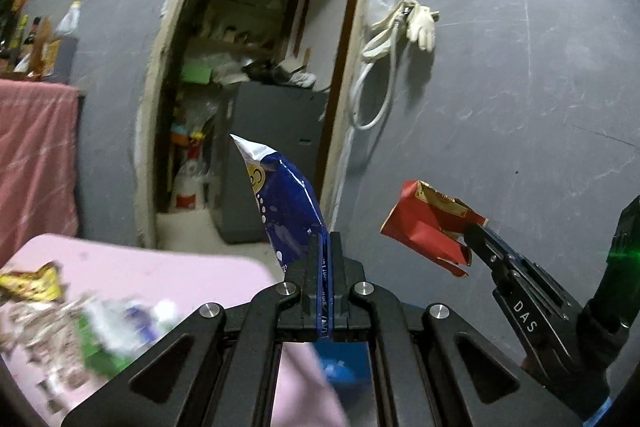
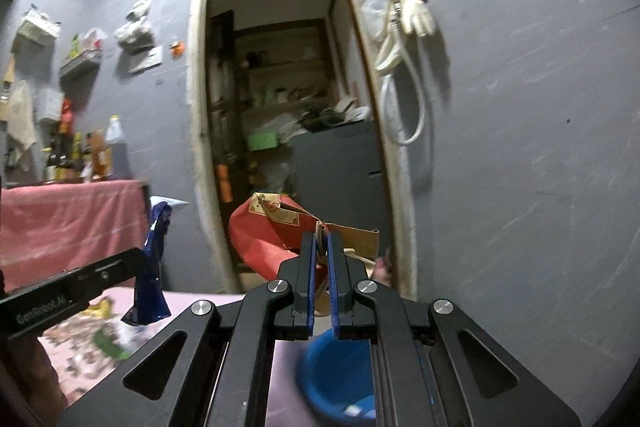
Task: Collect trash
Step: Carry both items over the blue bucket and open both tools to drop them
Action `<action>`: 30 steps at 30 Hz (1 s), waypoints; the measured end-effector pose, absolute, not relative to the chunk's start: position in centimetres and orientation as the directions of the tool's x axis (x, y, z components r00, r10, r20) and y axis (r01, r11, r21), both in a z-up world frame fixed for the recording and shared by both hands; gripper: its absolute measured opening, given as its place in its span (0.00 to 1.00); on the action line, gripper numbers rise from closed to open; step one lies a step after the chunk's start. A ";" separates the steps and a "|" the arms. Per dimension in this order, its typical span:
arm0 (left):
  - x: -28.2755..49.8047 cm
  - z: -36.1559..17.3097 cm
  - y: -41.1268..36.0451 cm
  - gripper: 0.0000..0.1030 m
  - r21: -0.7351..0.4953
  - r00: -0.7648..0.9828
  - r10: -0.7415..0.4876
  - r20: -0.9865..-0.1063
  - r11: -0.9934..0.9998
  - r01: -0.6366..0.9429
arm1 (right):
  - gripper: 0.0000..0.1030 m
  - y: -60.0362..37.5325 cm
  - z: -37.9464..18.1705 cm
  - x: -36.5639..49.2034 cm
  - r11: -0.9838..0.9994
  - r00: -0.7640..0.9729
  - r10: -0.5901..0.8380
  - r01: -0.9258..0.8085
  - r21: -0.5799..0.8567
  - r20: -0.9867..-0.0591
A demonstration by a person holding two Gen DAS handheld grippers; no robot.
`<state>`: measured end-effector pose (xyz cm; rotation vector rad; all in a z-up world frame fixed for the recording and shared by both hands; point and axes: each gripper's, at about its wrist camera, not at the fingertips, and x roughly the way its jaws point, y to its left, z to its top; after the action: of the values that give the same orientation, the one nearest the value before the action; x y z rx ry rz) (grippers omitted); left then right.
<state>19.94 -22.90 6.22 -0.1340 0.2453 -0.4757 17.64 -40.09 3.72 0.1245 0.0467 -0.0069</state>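
Your left gripper [image 1: 325, 239] is squeezed tight on a blue wrapper [image 1: 286, 203]. The wrapper sticks up and out past the tips, with its white corner on top. Your right gripper [image 2: 321, 241] is squeezed tight on a torn red box [image 2: 268, 231]. Most of the box hangs out in front of the tips and a bit to their left. Only a thin flap sits between the jaws.

Both bits of trash are up in the air. I think this step is carrying them to the blue tub [image 2: 340, 371]. In both views the tub sits low, just under and behind the jaws.

To do it well, keep both grippers squeezed while you move. The red box is held by a small edge, so I think it could slip or tear if you swing fast. Go slow and smooth.

Bring each gripper over the middle of the tub, with the trash pointing down into it. Tip the jaws down first, then let go. The wrapper is light and may float to the side, so get it low, close to the tub's rim.

More trash [image 1: 60, 311] lies on the pink table [image 1: 168, 263], down and to the left of your left jaws. It looks blurry, so I cannot tell what each piece is. Leave it for later.
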 end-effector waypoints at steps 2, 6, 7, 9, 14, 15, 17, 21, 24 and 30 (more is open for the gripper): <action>21.7 5.9 -24.7 0.00 -0.193 0.854 -0.484 -0.190 0.872 0.451 | 0.04 -41.6 3.6 18.8 0.991 0.998 -0.024 0.030 0.127 -0.052; 24.8 5.2 -27.8 0.00 -0.198 0.848 -0.490 -0.201 0.868 0.455 | 0.04 -44.7 2.7 21.7 0.986 0.993 -0.059 0.073 0.148 -0.101; 25.7 4.9 -28.4 0.00 -0.210 0.843 -0.492 -0.217 0.867 0.451 | 0.04 -45.7 2.2 22.6 0.983 0.990 -0.064 0.084 0.161 -0.125; 27.6 4.1 -29.5 0.00 -0.231 0.837 -0.485 -0.255 0.871 0.434 | 0.04 -46.9 1.2 23.7 0.978 0.985 -0.066 0.096 0.184 -0.161; 30.5 2.0 -31.5 0.00 -0.230 0.822 -0.457 -0.339 0.888 0.398 | 0.04 -49.0 -1.4 26.0 0.965 0.966 -0.058 0.119 0.234 -0.253; 30.8 1.6 -31.9 0.00 -0.222 0.820 -0.452 -0.352 0.891 0.396 | 0.04 -49.2 -1.8 26.4 0.964 0.961 -0.057 0.124 0.237 -0.269; 31.7 0.9 -32.7 0.00 -0.213 0.812 -0.441 -0.382 0.897 0.387 | 0.04 -49.4 -2.6 27.1 0.962 0.953 -0.042 0.120 0.245 -0.300; 33.1 -0.7 -33.2 0.00 -0.227 0.789 -0.429 -0.440 0.903 0.365 | 0.05 -49.5 -3.8 28.3 0.961 0.932 -0.019 0.117 0.249 -0.362; 34.2 -1.8 -32.9 0.01 -0.266 0.755 -0.433 -0.493 0.901 0.343 | 0.07 -49.8 -4.5 28.9 0.955 0.921 0.006 0.110 0.276 -0.390; 34.9 -2.7 -32.1 0.23 -0.310 0.714 -0.427 -0.554 0.902 0.299 | 0.26 -50.1 -5.0 29.3 0.944 0.907 0.026 0.116 0.309 -0.419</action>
<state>34.93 -32.07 -2.72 -0.2041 0.6624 -0.4056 29.32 -50.09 -5.00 0.3355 0.4333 -0.0473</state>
